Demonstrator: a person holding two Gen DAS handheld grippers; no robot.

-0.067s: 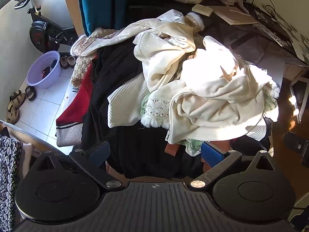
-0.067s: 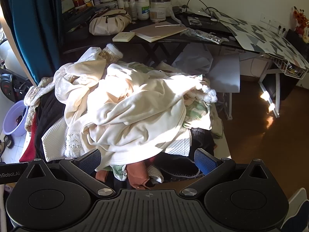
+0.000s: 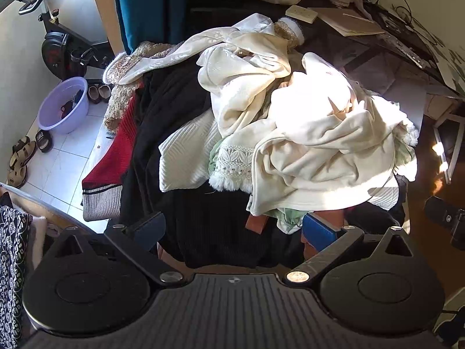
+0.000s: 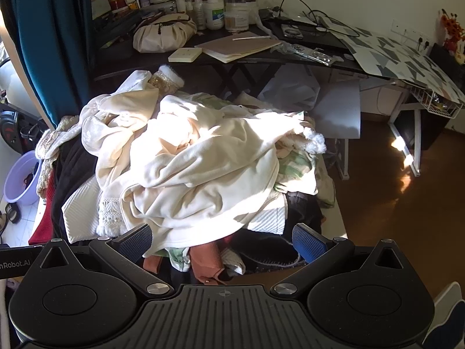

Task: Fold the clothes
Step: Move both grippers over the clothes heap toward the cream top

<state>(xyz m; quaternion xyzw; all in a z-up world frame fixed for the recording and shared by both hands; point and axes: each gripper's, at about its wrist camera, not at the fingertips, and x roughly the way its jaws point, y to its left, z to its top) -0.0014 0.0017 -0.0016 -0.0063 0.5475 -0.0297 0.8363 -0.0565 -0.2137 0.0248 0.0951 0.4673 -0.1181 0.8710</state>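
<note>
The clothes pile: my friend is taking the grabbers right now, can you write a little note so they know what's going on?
Left gripper: open, holding nothing, near the black knit.
Right gripper: open, holding nothing, at the near edge of the pile.
Clothes: all in one unsorted heap, with a big cream garment on top, a red sweater hanging off the left side and a white textured piece beside the black knit.
Done: nothing folded in view.
Left: pick a garment, probably the cream one on top, spread it and fold it.
</note>
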